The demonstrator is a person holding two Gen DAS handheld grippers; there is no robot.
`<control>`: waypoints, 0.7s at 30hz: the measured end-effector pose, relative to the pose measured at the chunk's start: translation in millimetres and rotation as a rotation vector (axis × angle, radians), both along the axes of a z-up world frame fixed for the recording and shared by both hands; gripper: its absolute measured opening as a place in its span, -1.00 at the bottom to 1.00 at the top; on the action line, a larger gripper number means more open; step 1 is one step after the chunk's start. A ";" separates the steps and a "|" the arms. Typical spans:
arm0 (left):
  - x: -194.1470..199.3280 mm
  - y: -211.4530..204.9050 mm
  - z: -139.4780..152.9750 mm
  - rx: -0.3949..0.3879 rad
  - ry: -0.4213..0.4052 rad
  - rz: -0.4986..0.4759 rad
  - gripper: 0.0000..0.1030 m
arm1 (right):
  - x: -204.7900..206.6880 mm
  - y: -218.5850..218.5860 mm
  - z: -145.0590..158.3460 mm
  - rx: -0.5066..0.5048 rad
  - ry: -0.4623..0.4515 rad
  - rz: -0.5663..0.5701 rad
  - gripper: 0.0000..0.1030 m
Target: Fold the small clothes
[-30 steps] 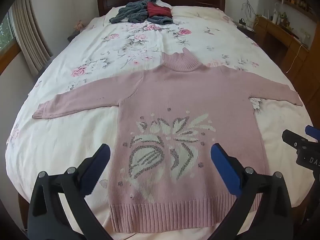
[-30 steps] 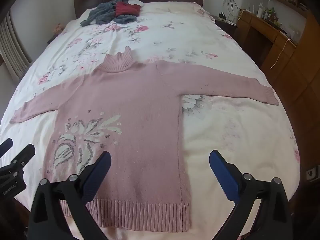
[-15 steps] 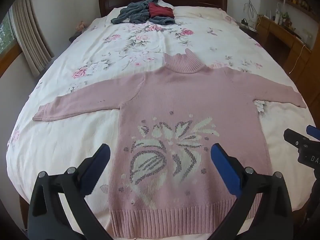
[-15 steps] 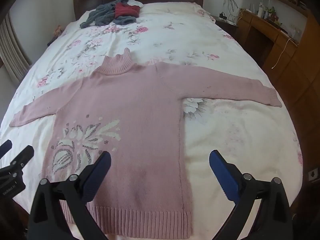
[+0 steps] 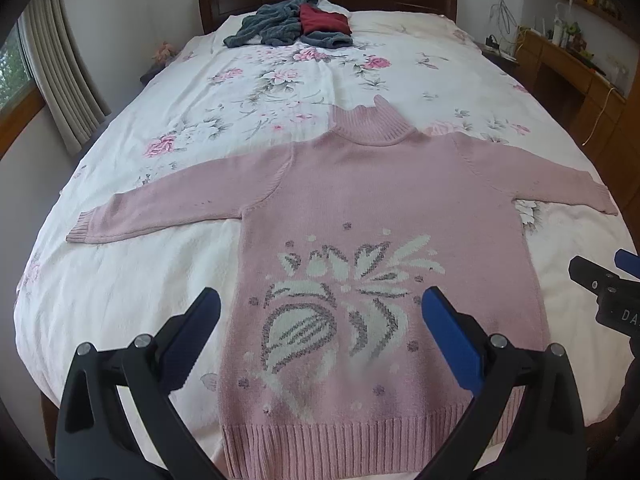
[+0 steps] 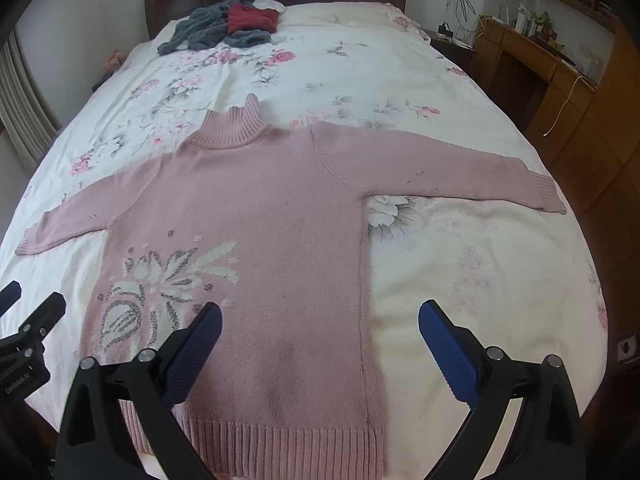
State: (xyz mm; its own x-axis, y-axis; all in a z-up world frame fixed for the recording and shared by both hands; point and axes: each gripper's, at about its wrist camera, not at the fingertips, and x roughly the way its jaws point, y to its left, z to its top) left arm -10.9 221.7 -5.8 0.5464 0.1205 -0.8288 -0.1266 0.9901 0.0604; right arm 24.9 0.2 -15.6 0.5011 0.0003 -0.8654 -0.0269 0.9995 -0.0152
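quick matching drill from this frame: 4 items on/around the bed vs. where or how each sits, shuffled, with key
Items:
1. pink turtleneck sweater
2. grey and red clothes pile
3. wooden desk
4. left gripper

Places or states:
A. heaped at the head of the bed, by the headboard
B. jaws open, above the sweater's lower front
C. spread flat, front up, both sleeves out to the sides
D. beside the bed on its right, cluttered top

Pairs: 1-C, 2-A, 3-D, 4-B
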 end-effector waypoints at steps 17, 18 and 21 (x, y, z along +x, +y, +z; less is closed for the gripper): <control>2.4 4.6 -5.6 0.005 0.005 0.011 0.94 | 2.5 0.0 -1.1 0.000 0.005 -0.001 0.92; 2.4 5.0 -5.7 0.004 0.006 0.011 0.94 | 2.9 -0.1 -1.6 0.000 0.006 -0.002 0.92; 2.6 4.6 -5.4 0.005 0.005 0.011 0.94 | 3.7 0.0 -1.9 0.002 0.006 -0.001 0.92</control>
